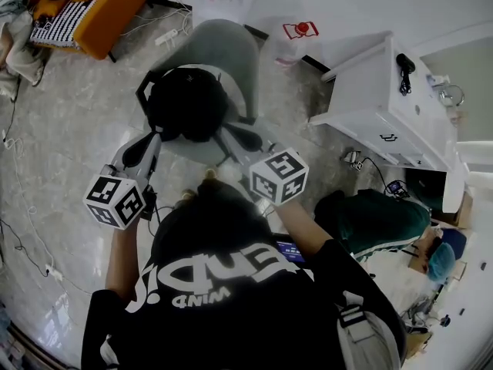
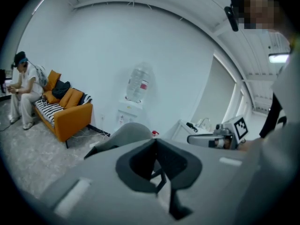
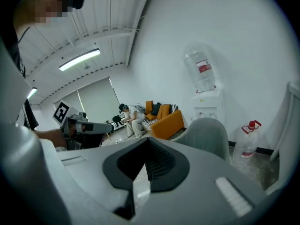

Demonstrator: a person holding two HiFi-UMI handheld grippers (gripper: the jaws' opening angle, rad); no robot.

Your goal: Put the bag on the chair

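Head view, near to far: the person's black T-shirt [image 1: 231, 284] is seen along the bottom edge. The left gripper [image 1: 156, 136] and right gripper [image 1: 219, 134] are held out ahead of it, with the marker cubes nearest the camera. Both sets of tips are laid against the near edge of the black backpack [image 1: 187, 102].

The backpack is seated on the grey chair [image 1: 225, 48]. The seat is filled by it and the backrest stands behind.

Left gripper view: the jaws are pressed together at the tips. A thin black strip is seen in the slot behind the tips, and it cannot be told whether it is bag strap or jaw part.

Right gripper view: the jaws are likewise together at the tips, and pale floor is seen through the slot behind them.

In both gripper views the backpack is hidden below the jaws, and only the chair's backrest is seen past the tips.

Right of the chair a white tabletop [image 1: 385, 102] is seen, with a crouched person in green [image 1: 377, 220] near it.

Farther back:
- A water jug [image 1: 299, 31] is stood on the floor by the wall.
- A water dispenser [image 2: 133, 108] is set against the wall.
- An orange sofa [image 1: 112, 10] is placed at far left, with a seated person [image 2: 22, 90] on it.
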